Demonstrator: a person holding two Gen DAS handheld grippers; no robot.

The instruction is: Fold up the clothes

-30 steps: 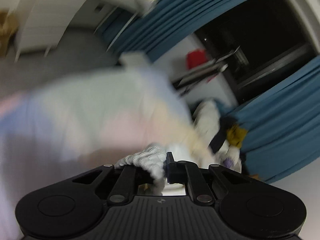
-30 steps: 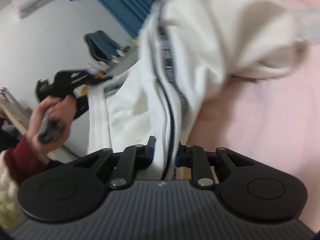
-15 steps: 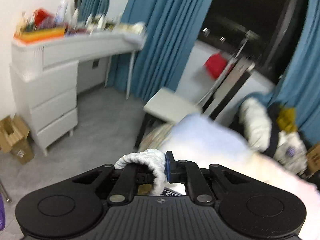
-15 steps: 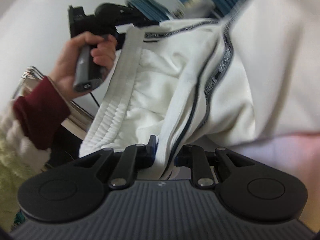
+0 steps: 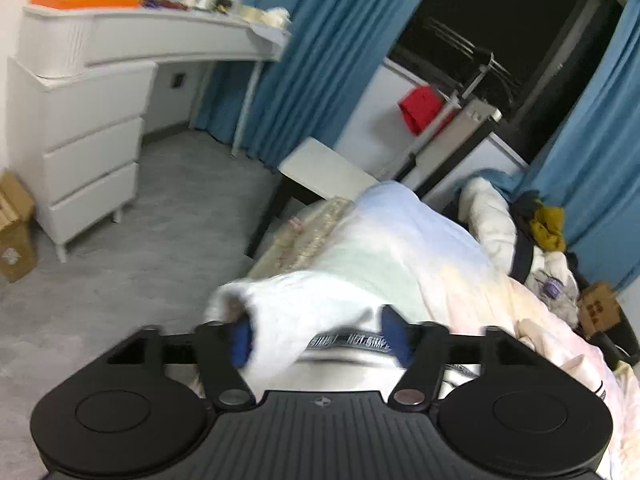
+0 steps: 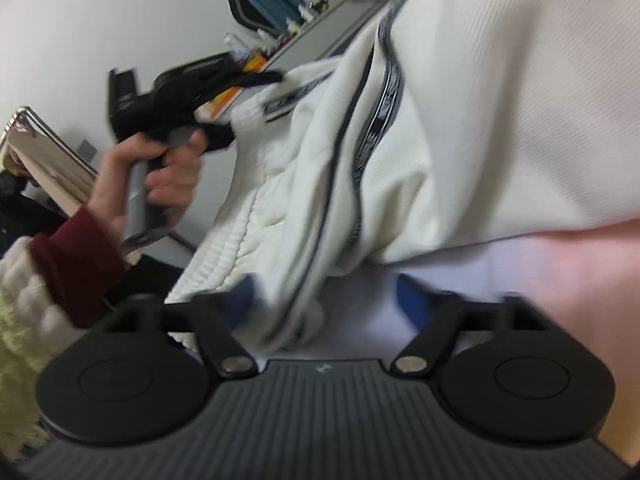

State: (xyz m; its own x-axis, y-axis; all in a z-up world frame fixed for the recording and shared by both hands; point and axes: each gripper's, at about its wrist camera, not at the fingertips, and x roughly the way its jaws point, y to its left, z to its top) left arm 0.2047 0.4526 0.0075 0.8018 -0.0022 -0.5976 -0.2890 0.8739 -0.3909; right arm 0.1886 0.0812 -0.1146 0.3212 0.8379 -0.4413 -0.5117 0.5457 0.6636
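White trousers [image 6: 460,128] with a dark lettered side stripe hang bunched between the two tools above the pastel bedding [image 5: 420,248] of the bed, part of the cloth already resting on it. Left tool [image 5: 320,334] is spread wide, blue pads well apart, with the garment's edge and its lettered tape lying loose between them; no pinch is evident. Right tool [image 6: 324,300] is likewise spread, its left pad touching or just beside the ribbed waistband [image 6: 224,252], its right pad clear of cloth. Judgement: the step in hand is release and re-grip ahead of laying the garment flat. To do it well, each tool should close on a single layer at the waistband corners, draw the band taut, and lower the legs straight onto the bed with the stripes aligned. The person's left hand [image 6: 160,176] is seen gripping its tool's handle in the right wrist view. Motion blur softens both views; the trouser legs and hems are cut off, and whether any fabric is snagged on a pad probably cannot be settled.
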